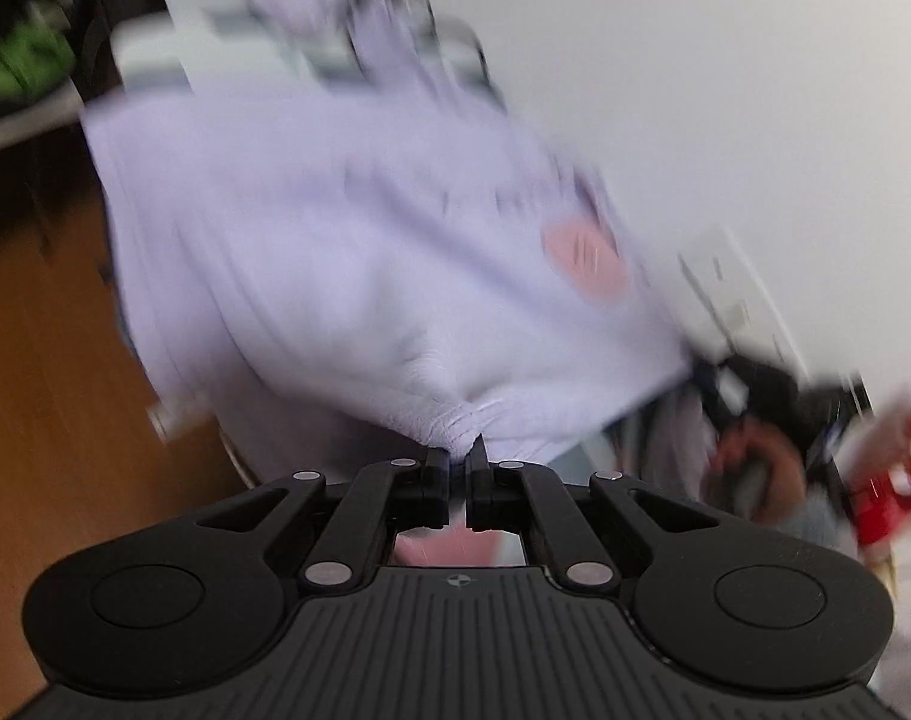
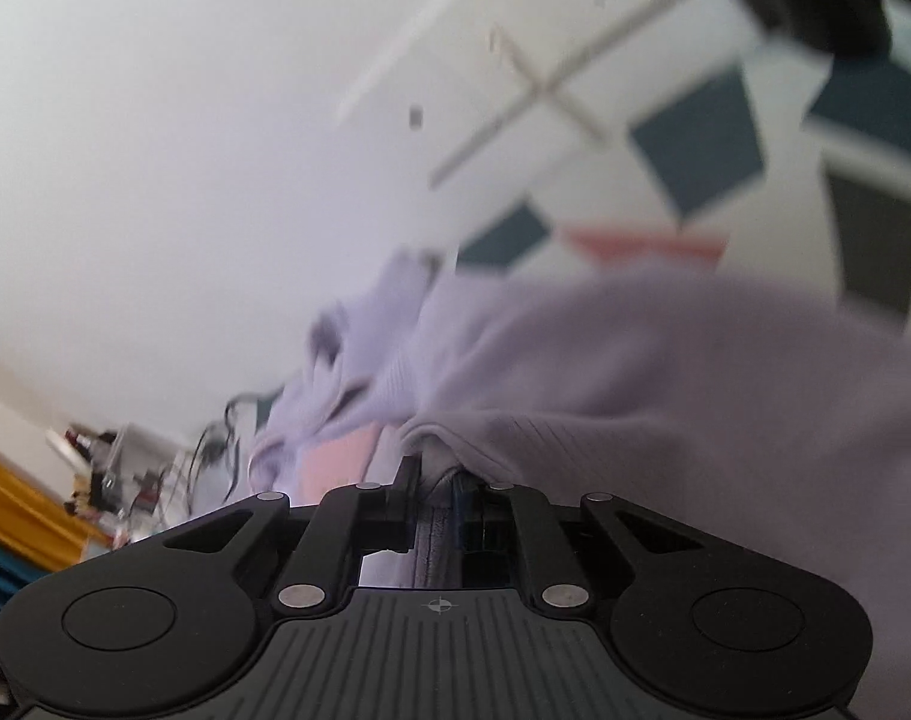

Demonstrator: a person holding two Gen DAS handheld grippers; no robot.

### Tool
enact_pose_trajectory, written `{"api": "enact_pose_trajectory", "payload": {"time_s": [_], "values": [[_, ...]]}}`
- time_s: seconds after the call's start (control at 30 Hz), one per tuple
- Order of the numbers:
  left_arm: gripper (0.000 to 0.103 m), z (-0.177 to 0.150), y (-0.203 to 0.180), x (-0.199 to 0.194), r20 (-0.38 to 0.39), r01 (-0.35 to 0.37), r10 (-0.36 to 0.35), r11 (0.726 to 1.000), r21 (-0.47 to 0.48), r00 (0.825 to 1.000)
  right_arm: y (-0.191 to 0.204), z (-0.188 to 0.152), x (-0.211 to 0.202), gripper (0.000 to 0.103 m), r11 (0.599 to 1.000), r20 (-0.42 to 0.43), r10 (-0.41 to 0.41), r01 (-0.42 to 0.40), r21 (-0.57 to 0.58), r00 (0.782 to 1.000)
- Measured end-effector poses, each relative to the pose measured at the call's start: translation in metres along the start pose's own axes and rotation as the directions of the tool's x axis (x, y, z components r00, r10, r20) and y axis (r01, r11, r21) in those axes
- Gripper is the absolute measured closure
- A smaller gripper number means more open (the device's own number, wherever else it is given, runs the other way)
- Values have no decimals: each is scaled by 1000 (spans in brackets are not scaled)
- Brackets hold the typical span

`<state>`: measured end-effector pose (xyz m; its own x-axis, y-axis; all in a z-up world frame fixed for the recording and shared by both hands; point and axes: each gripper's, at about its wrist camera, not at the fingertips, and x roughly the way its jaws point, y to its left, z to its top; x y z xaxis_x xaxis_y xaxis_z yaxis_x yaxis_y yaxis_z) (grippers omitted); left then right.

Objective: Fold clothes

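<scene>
From the left wrist, the left gripper [image 1: 460, 456] is clamped on a puckered edge of the lilac shirt [image 1: 347, 264], which spreads away ahead above a wood floor [image 1: 41, 360]. From the right wrist, the right gripper [image 2: 434, 471] pinches a ribbed hem of the shirt [image 2: 605, 396], cloth trailing rightward toward a white wall [image 2: 155, 150].

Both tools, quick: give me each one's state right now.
Left tool: closed on a pinch of the lavender shirt.
Right tool: closed on a ribbed edge of the lavender shirt.

Soft ribbed cloth garment [image 1: 347, 276] (lilac) — matt
</scene>
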<state>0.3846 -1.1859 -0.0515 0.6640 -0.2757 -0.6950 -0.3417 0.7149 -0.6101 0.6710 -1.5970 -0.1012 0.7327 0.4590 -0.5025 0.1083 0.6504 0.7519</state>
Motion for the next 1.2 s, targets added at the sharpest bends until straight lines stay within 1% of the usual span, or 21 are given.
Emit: {"api": "enact_pose_trajectory", "payload": {"time_s": [0.03,0.07,0.13,0.17,0.23,0.33,0.4,0.47,0.57,0.6,0.63,0.7,0.73,0.77,0.8,0.93,1.03,1.1,1.13,1.17,1.2], "values": [[98,-6,2,11,-54,30,-30,1000,-8,998,-1,8,-5,93,1000,8,-13,13,-13,1000],[98,-10,4,21,-86,46,-48,999,-19,995,-2,15,-7,93,999,9,-28,28,-28,1000],[98,-15,9,39,-124,63,-68,997,-44,990,-7,25,-1,91,998,-38,-30,28,-51,999],[98,-16,13,46,-127,62,-68,997,-51,990,-9,29,4,90,998,-75,-30,25,-59,997],[98,-12,22,54,-98,42,-48,997,-58,994,-11,29,9,82,996,-122,-34,24,-87,992],[98,1,28,55,-63,27,-32,997,-76,998,-6,24,14,82,990,-154,-52,31,-135,987],[98,9,25,49,-50,13,-14,999,-30,999,-1,22,17,80,986,-165,-71,44,-161,984],[98,11,27,49,-76,19,-21,1000,-22,997,3,20,20,75,984,-175,-88,58,-170,981],[98,5,36,49,-99,40,-47,996,-81,994,8,17,16,65,985,-176,-90,61,-162,980],[98,1,39,47,-92,54,-64,993,-104,994,10,15,13,56,985,-177,-89,61,-159,980],[97,-1,41,46,-84,73,-82,991,-114,993,10,13,8,52,986,-177,-85,58,-155,981],[85,-2,38,50,-79,68,-76,993,-97,994,9,8,-1,48,988,-176,-78,51,-149,981],[71,-3,36,55,-90,59,-67,995,-86,994,8,4,-6,48,988,-178,-77,51,-146,981],[63,-4,34,61,-106,60,-68,995,-76,992,7,0,-11,48,989,-184,-76,50,-143,980],[62,-6,32,67,-124,67,-75,996,-67,990,5,-3,-15,48,989,-190,-75,48,-140,979],[62,-18,26,87,-199,91,-95,995,-31,975,-2,-13,-32,48,991,-209,-76,50,-127,975],[63,-30,25,97,-230,125,-126,992,-19,965,-3,-18,-40,48,988,-224,-98,67,-142,970],[78,-34,26,100,-228,163,-167,986,-37,959,-4,-21,-42,48,986,-245,-104,68,-153,964],[93,-35,27,100,-224,186,-192,981,-49,956,-5,-22,-44,48,985,-243,-115,78,-157,963],[94,-35,26,99,-214,209,-216,976,-54,953,-6,-23,-45,48,985,-240,-120,85,-151,963],[95,-35,21,94,-206,243,-245,969,-33,947,-8,-23,-47,49,985,-236,-123,91,-144,964]]}}
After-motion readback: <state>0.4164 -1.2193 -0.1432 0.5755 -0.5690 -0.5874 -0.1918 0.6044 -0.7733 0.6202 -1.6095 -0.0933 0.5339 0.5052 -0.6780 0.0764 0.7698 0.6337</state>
